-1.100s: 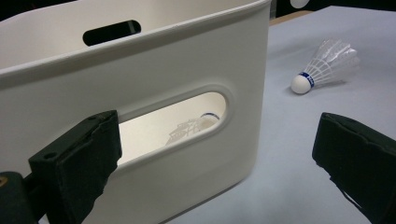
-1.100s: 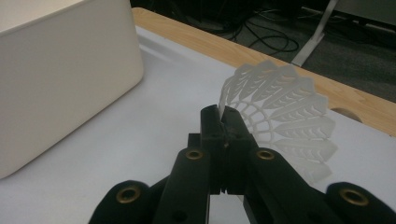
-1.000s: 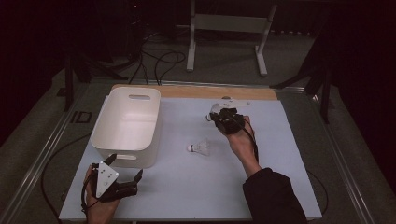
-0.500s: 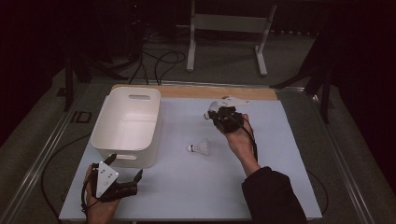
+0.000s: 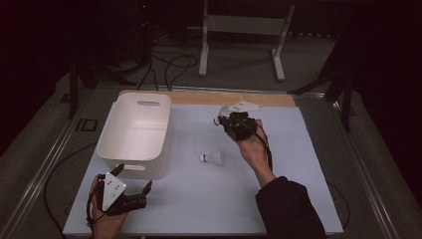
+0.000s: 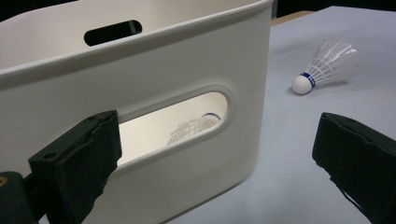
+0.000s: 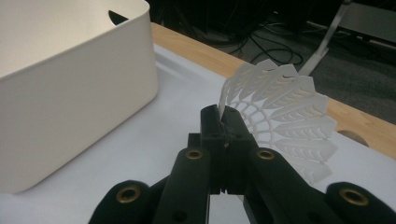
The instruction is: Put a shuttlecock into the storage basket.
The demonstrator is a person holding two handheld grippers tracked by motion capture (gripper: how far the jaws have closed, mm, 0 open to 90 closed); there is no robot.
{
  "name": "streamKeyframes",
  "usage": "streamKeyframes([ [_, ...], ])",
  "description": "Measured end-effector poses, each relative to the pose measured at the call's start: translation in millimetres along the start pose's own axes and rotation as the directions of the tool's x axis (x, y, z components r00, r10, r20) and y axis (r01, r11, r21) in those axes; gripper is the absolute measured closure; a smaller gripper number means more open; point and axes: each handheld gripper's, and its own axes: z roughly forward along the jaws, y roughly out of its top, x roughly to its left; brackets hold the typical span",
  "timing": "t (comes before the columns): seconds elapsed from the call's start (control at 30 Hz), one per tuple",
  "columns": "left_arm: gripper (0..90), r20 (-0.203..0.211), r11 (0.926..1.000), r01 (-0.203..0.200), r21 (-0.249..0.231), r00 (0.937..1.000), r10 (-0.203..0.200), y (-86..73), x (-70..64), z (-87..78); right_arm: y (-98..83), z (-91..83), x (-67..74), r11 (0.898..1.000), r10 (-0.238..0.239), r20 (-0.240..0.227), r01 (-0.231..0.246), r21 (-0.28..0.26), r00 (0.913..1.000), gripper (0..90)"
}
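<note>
My right gripper (image 5: pixel 225 120) hovers over the far middle of the light mat, shut on the edge of a white shuttlecock's (image 7: pixel 285 112) feather skirt; the pinch shows in the right gripper view (image 7: pixel 225 126). A second shuttlecock (image 5: pixel 212 158) lies on its side on the mat, nearer than that hand, also seen in the left gripper view (image 6: pixel 327 65). A white plastic bin (image 5: pixel 113 158) stands at the left. My left gripper (image 5: pixel 132 177) rests open at the front left, its jaws (image 6: pixel 219 140) facing the bin's near wall. Through the handle slot another shuttlecock (image 6: pixel 191 127) lies inside the bin.
A wooden strip (image 5: pixel 199 97) runs along the mat's far edge. Beyond the table are floor cables (image 5: pixel 169 64) and a metal stand (image 5: pixel 241 30). Bare mat lies between the bin (image 7: pixel 70 88) and the right hand.
My right gripper has edged slightly toward the far side with the shuttlecock still in its jaws. The left gripper and the shuttlecock on the mat have not moved.
</note>
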Motion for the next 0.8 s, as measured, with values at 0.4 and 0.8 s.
streamKeyframes([
  [0.4, 1.8, -0.002, 1.0, 0.0, -0.002, 1.0, 0.0, 0.0, 0.2, -0.2, 8.3, -3.1, 12.2, 0.999, -0.021, -0.03, 0.02, -0.026, 0.9993, 89.9],
  [0.8, 1.8, -0.001, 1.0, 0.0, -0.004, 1.0, 0.0, 0.1, 0.3, -0.3, 16.1, -5.8, 23.1, 0.998, -0.051, -0.053, 0.048, -0.045, 0.9973, 90.0],
])
